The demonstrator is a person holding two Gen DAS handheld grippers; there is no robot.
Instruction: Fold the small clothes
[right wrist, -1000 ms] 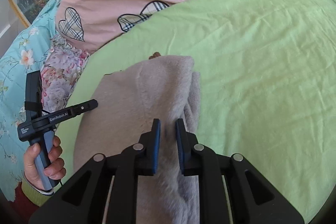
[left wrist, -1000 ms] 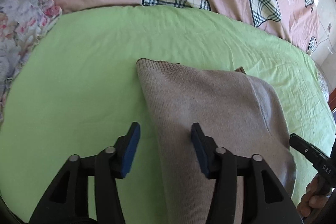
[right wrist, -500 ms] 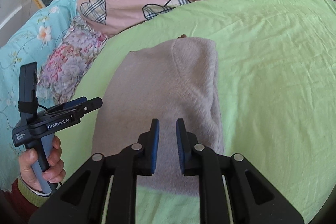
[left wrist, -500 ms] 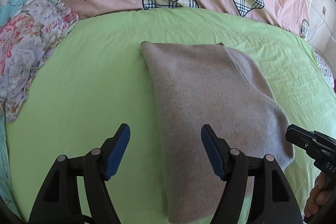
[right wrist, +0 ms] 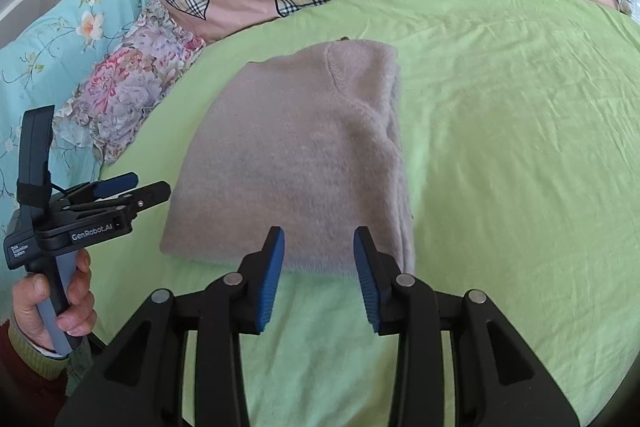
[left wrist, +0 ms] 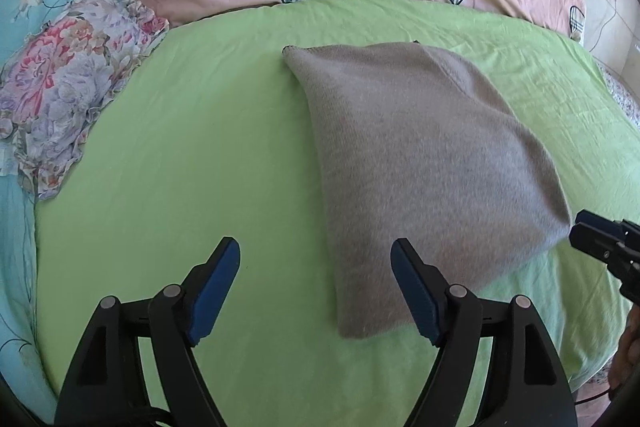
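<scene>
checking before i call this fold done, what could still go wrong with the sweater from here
1. The right edge of the folded grey sweater shows loose stacked layers; they may slump open, now both tongs have just been opening with nothing between them.
2. The right tongs hang just above its near hem and could snag the fuzzy knit.
3. The left tongs sit beside its near corner; a sideways brush might skew the fold on the green sheet.
</scene>
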